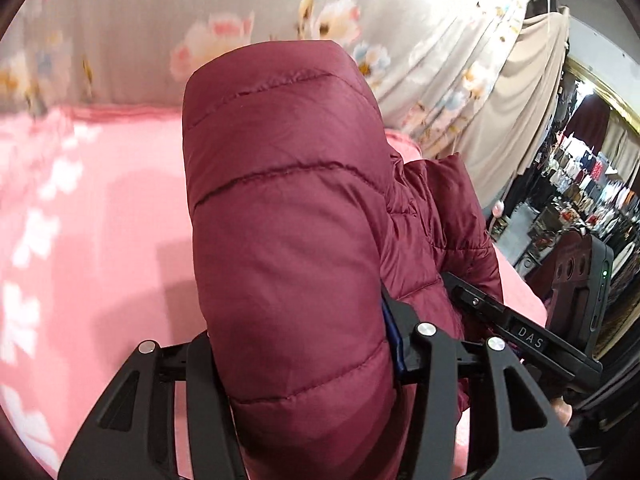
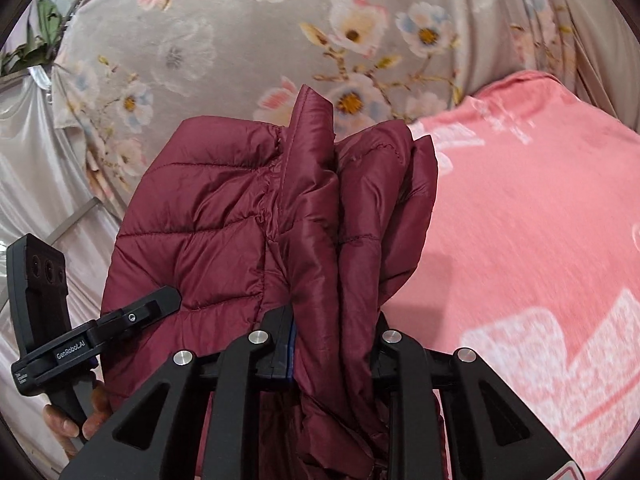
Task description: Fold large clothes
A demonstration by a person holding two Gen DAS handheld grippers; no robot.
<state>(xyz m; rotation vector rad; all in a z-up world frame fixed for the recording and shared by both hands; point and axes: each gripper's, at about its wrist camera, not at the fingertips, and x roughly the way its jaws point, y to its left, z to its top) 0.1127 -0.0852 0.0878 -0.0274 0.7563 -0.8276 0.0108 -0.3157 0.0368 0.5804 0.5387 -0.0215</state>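
Note:
A dark red quilted puffer jacket (image 1: 288,220) fills the middle of the left wrist view and bulges between the jaws. My left gripper (image 1: 308,364) is shut on a thick padded part of it, above the pink bed. In the right wrist view the same jacket (image 2: 224,224) hangs bunched in folds. My right gripper (image 2: 332,344) is shut on several gathered layers of it. The left gripper (image 2: 120,320) shows at the left of the right wrist view, against the jacket. The right gripper (image 1: 516,320) shows at the right of the left wrist view.
A pink blanket with white flowers (image 1: 92,216) covers the bed (image 2: 532,220) under the jacket. A grey floral curtain (image 2: 240,32) hangs behind. Beige drapes (image 1: 516,120) and racks of clothes (image 1: 592,192) stand at the far right.

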